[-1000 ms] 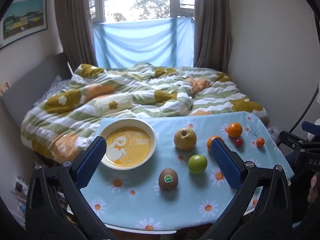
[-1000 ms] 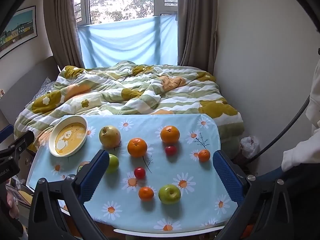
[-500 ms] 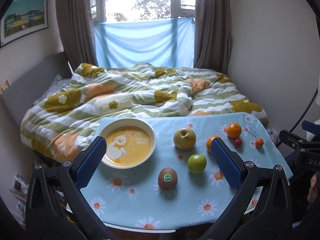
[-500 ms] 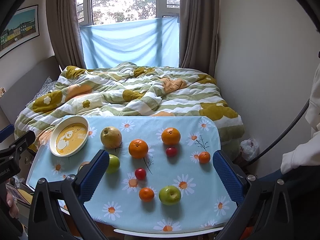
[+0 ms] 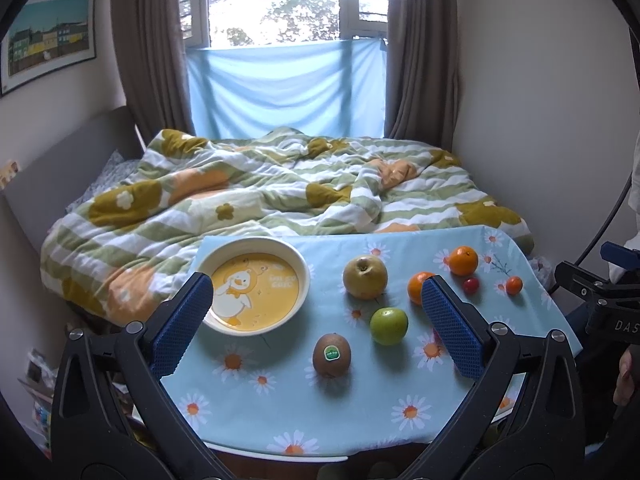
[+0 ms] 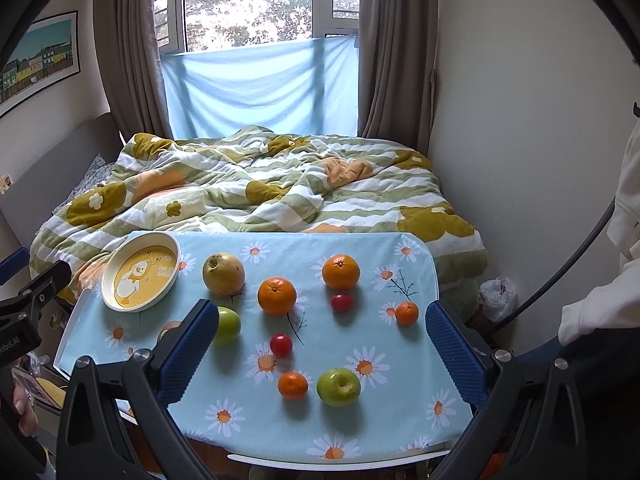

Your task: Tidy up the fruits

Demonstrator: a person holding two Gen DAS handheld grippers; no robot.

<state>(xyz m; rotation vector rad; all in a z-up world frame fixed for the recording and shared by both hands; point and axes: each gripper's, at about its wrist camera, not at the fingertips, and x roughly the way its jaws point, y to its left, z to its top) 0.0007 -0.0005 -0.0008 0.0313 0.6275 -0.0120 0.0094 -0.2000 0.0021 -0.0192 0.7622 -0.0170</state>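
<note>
A rumpled bed (image 6: 260, 184) backs a table (image 6: 416, 256) in a daisy cloth. On it, far left, sits the yellow duck plate (image 6: 110, 280) – bare. Loose fruit lies to its right: a pear (image 6: 223, 274), two oranges (image 6: 277, 296), green apples (image 6: 338, 386), a kiwi (image 5: 331, 355), cherry tomatoes (image 6: 281, 345). The left gripper (image 5: 316, 312) and right gripper (image 6: 322, 344) hang above the near edge – both spread wide, holding nothing

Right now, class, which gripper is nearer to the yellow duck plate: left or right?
Left. The left gripper hangs just before the duck plate, one finger overlapping its rim. The right gripper sits further along the table, over the oranges, with the plate off to its left.
</note>
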